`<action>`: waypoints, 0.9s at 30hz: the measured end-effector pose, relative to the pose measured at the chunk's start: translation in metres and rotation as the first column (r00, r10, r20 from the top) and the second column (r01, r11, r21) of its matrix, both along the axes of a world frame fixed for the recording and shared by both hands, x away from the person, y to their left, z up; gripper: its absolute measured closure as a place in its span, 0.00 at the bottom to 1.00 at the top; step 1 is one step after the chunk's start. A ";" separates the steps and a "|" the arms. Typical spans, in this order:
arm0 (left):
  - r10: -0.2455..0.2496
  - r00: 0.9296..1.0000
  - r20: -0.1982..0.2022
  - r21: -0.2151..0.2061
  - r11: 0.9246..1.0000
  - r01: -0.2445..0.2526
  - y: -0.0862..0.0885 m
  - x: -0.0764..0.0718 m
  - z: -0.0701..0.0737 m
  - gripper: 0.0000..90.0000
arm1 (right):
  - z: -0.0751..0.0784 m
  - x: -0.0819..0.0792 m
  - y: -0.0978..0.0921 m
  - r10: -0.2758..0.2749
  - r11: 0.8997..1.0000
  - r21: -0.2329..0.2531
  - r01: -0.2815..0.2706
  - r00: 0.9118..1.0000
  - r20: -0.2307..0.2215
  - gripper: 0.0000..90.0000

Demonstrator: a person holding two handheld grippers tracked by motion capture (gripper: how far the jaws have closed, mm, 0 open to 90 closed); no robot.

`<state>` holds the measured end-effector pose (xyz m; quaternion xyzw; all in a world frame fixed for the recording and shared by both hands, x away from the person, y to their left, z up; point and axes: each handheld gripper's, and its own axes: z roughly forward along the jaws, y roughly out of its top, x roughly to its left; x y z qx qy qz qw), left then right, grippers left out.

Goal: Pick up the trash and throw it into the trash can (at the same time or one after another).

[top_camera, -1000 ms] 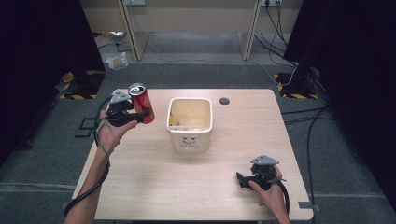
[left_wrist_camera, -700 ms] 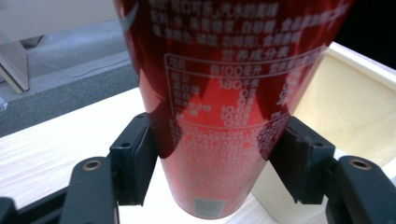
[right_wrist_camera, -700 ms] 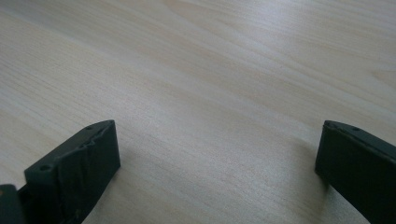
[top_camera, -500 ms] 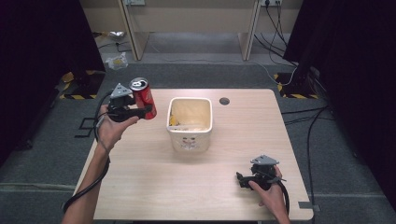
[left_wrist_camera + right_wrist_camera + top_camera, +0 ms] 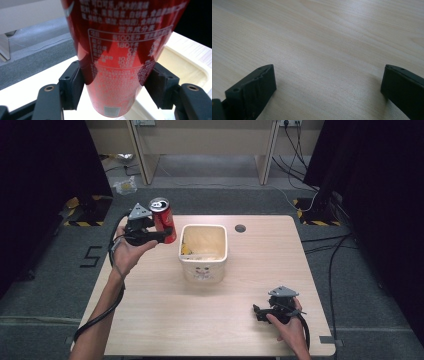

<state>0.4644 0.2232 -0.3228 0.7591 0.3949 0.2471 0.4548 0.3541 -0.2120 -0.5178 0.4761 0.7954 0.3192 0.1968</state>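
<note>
A red drink can [image 5: 163, 219] hangs in the air at the table's far left, upright, just left of a cream plastic bin [image 5: 203, 251]. My left gripper [image 5: 165, 236] is shut on the can. In the left gripper view both black jaws press the sides of the can [image 5: 117, 55], and the bin's rim [image 5: 185, 62] lies behind it at the right. My right gripper [image 5: 258, 312] rests low near the table's front right, open. In the right gripper view its jaws stand wide apart over bare wood [image 5: 329, 45].
The bin holds some yellowish scraps. A round cable hole [image 5: 240, 227] sits in the wooden table [image 5: 200, 320] behind the bin. Cables and desk legs stand on the grey floor beyond the far edge.
The left gripper has carried the can slightly to the right, closer to the bin. The right gripper has stayed where it was.
</note>
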 end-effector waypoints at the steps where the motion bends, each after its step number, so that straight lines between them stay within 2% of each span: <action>1: -0.002 1.000 0.003 -0.002 1.000 0.002 -0.001 0.000 0.000 0.39 | 0.000 0.000 0.000 0.000 1.000 0.000 0.000 1.000 -0.001 0.00; 6: -0.019 1.000 0.011 0.004 1.000 0.019 -0.013 0.002 0.002 0.39 | 0.000 0.000 0.000 -0.001 1.000 0.001 0.001 1.000 -0.001 0.00; 18: -0.075 0.997 -0.009 0.007 0.997 0.075 -0.045 0.006 -0.002 0.39 | 0.000 0.000 0.000 0.000 1.000 0.001 0.000 1.000 -0.001 0.00; 27: -0.107 0.994 -0.020 0.007 0.994 0.108 -0.063 0.008 -0.008 0.39 | 0.000 0.000 0.000 -0.001 1.000 0.003 0.001 1.000 -0.002 0.00</action>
